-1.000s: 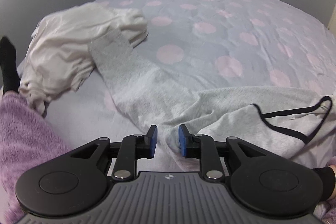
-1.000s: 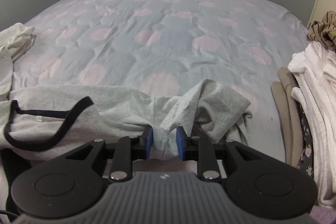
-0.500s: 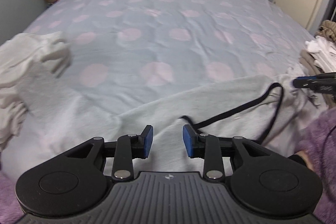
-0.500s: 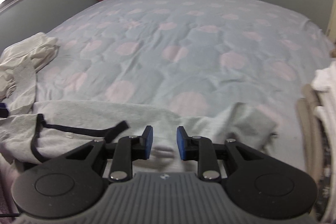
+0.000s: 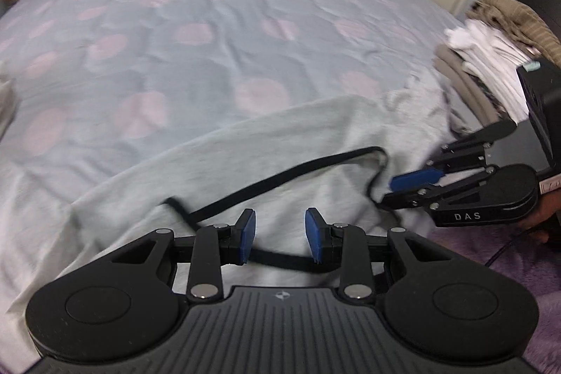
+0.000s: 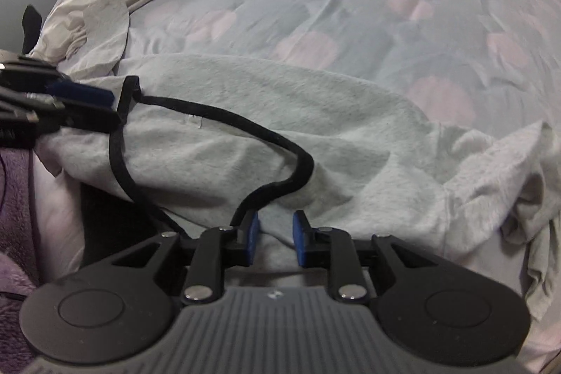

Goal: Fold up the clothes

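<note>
1. Left gripper [image 5: 279, 239] hangs over the near edge of the grey top [image 5: 266, 146], jaws parted after widening a moment ago. The black neckline trim [image 5: 280, 179] crosses just below and between the blue pads, and neither pad presses on it, so nothing is gripped.
2. Right gripper [image 6: 276, 242] sits over the same trim where it loops back toward the near edge. Cloth fills the gap between its partly closed jaws, but whether the pads pinch it cannot be told.
3. The trim runs crosswise from one gripper to the other, so both tools stand at the neck opening, left near one end of the loop and right near the other.
4. The top lies spread across the spotted bedcover [image 5: 210, 34], its long axis sideways and a sleeve bunched at the right.
5. Further off are a crumpled white garment [image 6: 105, 2] on the left and a folded stack [image 5: 491, 55] on the right.
</note>
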The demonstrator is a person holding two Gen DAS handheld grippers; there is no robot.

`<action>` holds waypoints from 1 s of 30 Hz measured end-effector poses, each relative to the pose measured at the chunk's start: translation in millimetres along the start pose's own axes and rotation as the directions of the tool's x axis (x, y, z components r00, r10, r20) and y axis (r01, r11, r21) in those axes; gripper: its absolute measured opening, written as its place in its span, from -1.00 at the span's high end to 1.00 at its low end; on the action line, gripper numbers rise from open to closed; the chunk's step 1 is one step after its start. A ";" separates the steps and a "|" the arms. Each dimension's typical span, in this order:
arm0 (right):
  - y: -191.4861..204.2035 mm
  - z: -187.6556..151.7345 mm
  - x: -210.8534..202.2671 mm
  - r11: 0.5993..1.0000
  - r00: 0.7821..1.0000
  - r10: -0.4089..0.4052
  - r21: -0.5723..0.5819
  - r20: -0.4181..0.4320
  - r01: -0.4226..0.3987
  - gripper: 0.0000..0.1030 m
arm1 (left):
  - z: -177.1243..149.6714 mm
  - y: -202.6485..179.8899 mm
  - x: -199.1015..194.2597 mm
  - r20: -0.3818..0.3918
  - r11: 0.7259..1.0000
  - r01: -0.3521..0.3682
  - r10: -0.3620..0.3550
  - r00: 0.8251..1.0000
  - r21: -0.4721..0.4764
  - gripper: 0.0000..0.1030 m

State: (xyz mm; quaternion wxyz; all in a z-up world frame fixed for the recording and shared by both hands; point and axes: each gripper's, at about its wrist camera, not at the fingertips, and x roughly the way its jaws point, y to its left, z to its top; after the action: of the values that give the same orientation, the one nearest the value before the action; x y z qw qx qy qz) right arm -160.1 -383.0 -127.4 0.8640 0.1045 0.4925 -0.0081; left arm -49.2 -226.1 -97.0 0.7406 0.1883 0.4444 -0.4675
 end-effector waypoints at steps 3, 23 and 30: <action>-3.1 1.3 -11.4 1.000 1.000 -0.006 0.001 0.021 0.006 0.53 | 8.6 -12.9 9.8 -0.010 0.999 0.042 -0.042 0.999 0.022 0.44; -45.7 6.0 -44.1 0.967 0.987 -0.152 -0.196 0.053 0.160 0.31 | 56.2 -67.1 107.8 -0.111 0.984 0.175 -0.171 0.979 0.029 0.95; -42.6 18.3 -47.1 0.934 0.990 -0.126 -0.330 0.062 0.140 0.31 | 39.0 -48.7 62.4 0.045 0.987 0.160 -0.161 0.986 0.026 0.98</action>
State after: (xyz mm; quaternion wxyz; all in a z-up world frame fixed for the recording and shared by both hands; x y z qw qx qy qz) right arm -173.7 -432.3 -85.6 0.8762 -0.0767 0.4756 0.0149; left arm -61.8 -309.9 -121.6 0.7087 0.1490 0.4352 -0.5350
